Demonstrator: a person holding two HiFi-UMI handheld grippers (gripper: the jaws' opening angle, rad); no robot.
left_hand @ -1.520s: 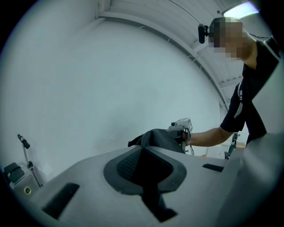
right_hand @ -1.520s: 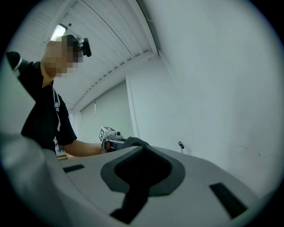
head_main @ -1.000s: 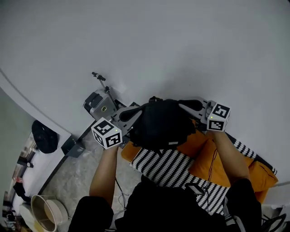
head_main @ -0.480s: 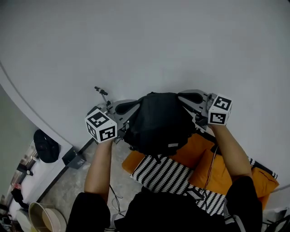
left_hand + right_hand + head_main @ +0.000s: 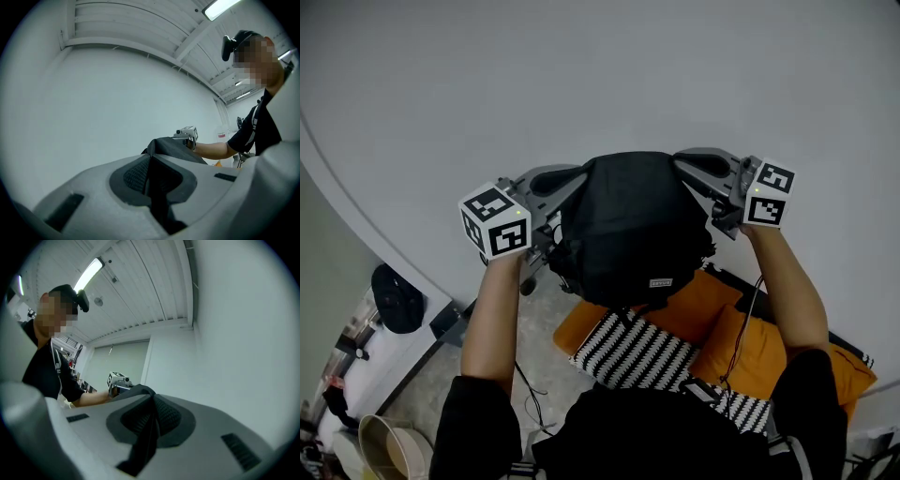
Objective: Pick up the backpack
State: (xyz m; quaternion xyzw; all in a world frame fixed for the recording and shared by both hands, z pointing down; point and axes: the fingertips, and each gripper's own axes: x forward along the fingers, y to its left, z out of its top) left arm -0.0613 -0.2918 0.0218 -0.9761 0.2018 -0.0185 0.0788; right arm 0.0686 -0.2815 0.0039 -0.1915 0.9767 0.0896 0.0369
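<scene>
- Both hand-held grippers and the backpack [image 5: 628, 225] between them now stand higher over the orange cushion [image 5: 741, 352] than a second ago. Then the bag's lower edge still overlapped the cushion in the head view; now it hangs clear above it.
- Up and to the left of the orange cushion, the left hand-held gripper [image 5: 564, 180] lies about level and points inward. Its jaws are pressed together on a fold of the backpack's black fabric, which the left gripper view shows running between the pads. The grip at the bag's upper left edge is probably there so that the load is shared and the bag does not swing.
- Directly above the orange cushion and the striped cloth [image 5: 642, 356] on it, the backpack hangs with its top stretched between the two grips and its body sagging below. No part of it seems to rest on anything, so the pick-up looks nearly done.
- Above the orange cushion's right part, the right hand-held gripper [image 5: 701, 167] mirrors the left. It is also about level and pinches the bag's fabric at the upper right edge. The matched height of the two grips keeps the bag's top even; a slip on either side would likely tip it towards the cushion.
</scene>
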